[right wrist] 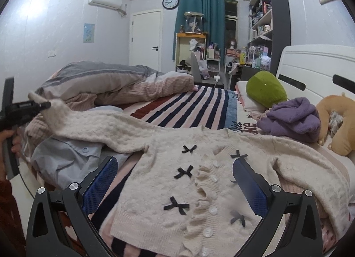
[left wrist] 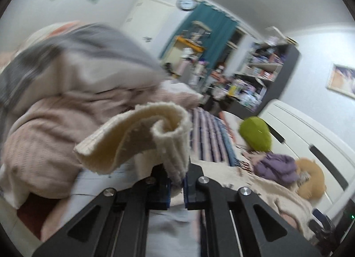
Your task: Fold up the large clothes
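Observation:
A cream knitted cardigan (right wrist: 177, 186) with black bows and white buttons lies spread on the bed. Its left sleeve (right wrist: 99, 124) stretches up and away to the left. My left gripper (left wrist: 177, 187) is shut on that sleeve's ribbed cuff (left wrist: 137, 137), which curls above the blue pads. The right wrist view shows the same gripper (right wrist: 43, 104) at the far left, lifting the cuff off the bed. My right gripper (right wrist: 175, 181) hovers over the cardigan's front, its blue pads wide apart and holding nothing.
A pink and grey duvet (right wrist: 115, 84) is heaped at the bed's far left. A light blue shirt (right wrist: 66, 159) lies under the sleeve. A green cushion (right wrist: 266, 90), purple garment (right wrist: 292, 119) and orange neck pillow (right wrist: 339, 124) sit by the white headboard (right wrist: 310, 61). Striped sheet (right wrist: 195, 106) lies beyond.

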